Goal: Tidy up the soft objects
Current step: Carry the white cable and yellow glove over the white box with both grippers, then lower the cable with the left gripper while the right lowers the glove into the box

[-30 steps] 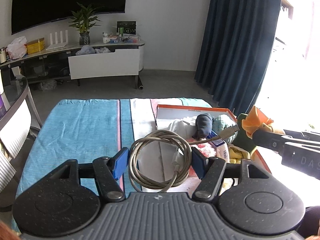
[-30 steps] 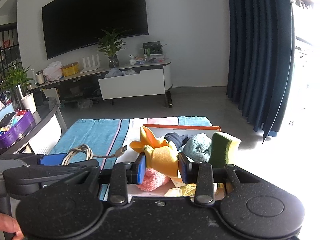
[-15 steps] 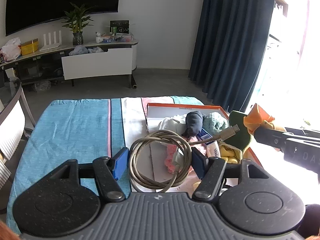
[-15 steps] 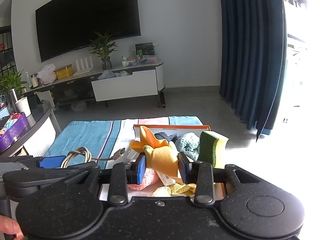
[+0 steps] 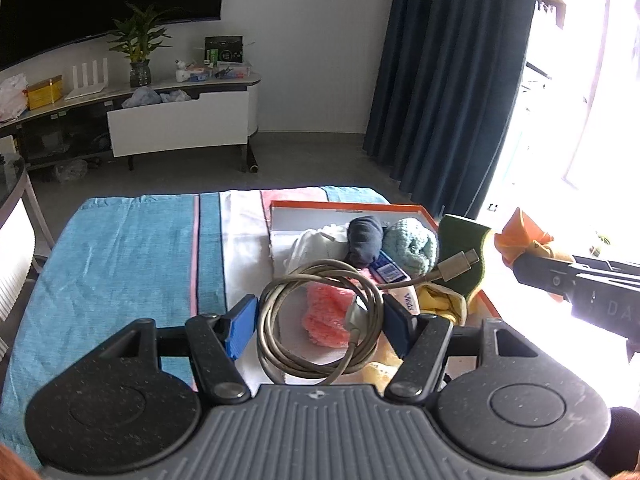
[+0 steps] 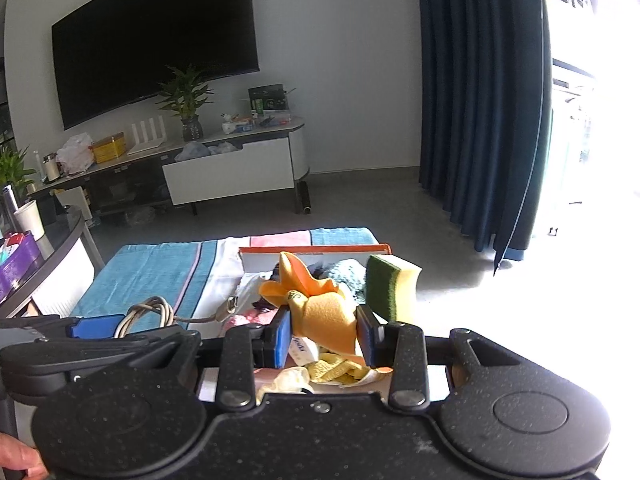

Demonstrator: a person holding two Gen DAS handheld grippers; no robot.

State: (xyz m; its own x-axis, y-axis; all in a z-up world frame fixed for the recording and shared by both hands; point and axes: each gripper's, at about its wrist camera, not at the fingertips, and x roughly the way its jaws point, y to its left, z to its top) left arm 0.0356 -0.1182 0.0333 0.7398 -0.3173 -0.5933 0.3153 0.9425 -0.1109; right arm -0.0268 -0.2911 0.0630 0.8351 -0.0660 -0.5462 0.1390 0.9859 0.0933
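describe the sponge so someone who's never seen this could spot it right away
Find the orange-rimmed box on the striped cloth. At its curtain-side edge a sponge stands upright beside a teal knit bundle. It alone is a firm block: dark green scouring face, yellow foam behind.

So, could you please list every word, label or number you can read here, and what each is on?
"DA", cut off by the frame edge: on the right gripper body.
"Vinda", only partly legible: on the white packet in the orange-rimmed box.
Blue label beside the navy sock: too small.
Green-and-black box on the TV console: blurred.
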